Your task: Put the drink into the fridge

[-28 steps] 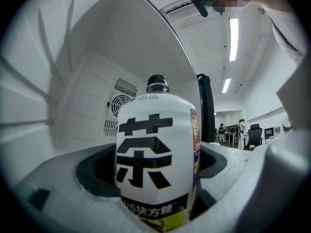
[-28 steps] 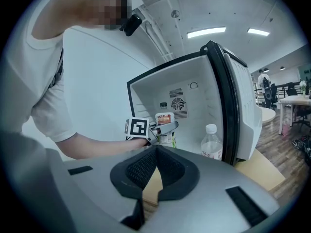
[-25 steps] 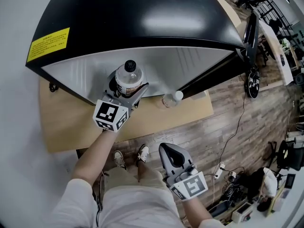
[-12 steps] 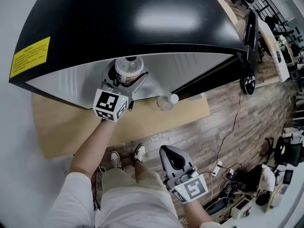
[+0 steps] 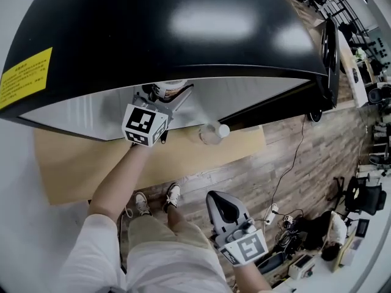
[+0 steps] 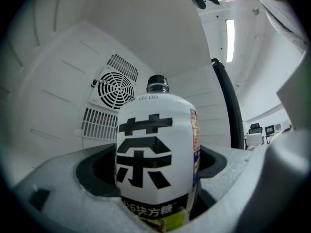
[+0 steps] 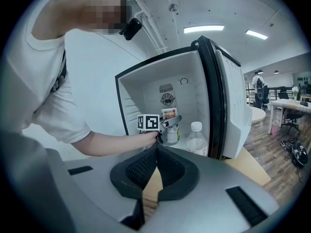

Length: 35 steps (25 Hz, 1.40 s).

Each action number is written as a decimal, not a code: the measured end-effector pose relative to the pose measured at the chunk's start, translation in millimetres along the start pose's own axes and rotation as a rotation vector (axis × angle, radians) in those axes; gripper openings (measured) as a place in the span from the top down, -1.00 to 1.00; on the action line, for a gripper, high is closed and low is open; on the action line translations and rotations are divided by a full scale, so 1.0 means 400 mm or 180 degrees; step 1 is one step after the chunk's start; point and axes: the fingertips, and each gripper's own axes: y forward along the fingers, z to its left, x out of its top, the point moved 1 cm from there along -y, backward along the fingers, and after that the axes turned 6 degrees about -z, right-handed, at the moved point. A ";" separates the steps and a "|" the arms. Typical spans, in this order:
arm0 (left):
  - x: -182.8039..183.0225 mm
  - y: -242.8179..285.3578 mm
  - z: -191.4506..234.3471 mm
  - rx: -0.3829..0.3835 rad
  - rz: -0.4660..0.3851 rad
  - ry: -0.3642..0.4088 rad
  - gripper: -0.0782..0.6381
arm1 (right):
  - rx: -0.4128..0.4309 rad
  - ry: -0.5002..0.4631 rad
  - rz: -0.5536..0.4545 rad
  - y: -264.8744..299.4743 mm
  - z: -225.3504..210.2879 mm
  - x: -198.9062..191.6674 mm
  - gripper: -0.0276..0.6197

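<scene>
The drink is a tea bottle point(image 6: 156, 159) with a white label, bold black characters and a black cap. My left gripper point(image 6: 155, 183) is shut on its lower body and holds it upright inside the open fridge point(image 5: 153, 29), facing the fan grille point(image 6: 115, 89) on the white back wall. In the head view only the bottle's top point(image 5: 168, 88) shows under the fridge's black top, ahead of the left gripper point(image 5: 166, 99). The right gripper view shows the bottle point(image 7: 169, 115) over the fridge floor. My right gripper point(image 5: 222, 205) hangs low near the person's legs, shut and empty.
A clear water bottle point(image 7: 197, 139) with a white cap stands on the fridge floor, to the right of the tea bottle. The fridge door point(image 7: 233, 106) stands open at the right. The fridge rests on a wooden board point(image 5: 79, 163). Cables and gear lie on the floor point(image 5: 293, 249).
My left gripper has carried the tea bottle deeper into the fridge, so the black top now hides most of it. The right gripper has hardly moved.
</scene>
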 end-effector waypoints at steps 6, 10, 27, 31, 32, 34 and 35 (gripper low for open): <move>-0.010 0.032 0.007 0.0003 -0.0063 0.0011 -0.46 | -0.0042 -0.0010 0.0051 -0.005 -0.019 -0.006 0.91; -0.022 0.036 0.001 -0.0064 -0.0029 -0.0006 -0.46 | -0.0038 -0.0016 0.0059 -0.002 -0.014 -0.001 0.91; -0.068 0.003 -0.027 -0.0242 0.0198 0.0204 -0.46 | -0.0047 0.0042 -0.0048 -0.021 0.012 0.020 0.91; -0.097 -0.015 -0.024 -0.0299 0.0447 0.0170 -0.61 | -0.0087 0.0095 -0.0116 -0.043 0.028 0.028 0.91; -0.096 -0.027 -0.022 -0.0289 0.0472 0.0154 -0.61 | -0.0095 0.0095 -0.0137 -0.048 0.030 0.031 0.91; -0.086 -0.056 -0.018 -0.0258 0.0492 0.0148 -0.62 | -0.0102 0.0093 -0.0175 -0.057 0.037 0.037 0.91; -0.081 -0.072 -0.018 -0.0244 0.0506 0.0153 -0.61 | -0.0101 0.0096 -0.0192 -0.061 0.043 0.039 0.91</move>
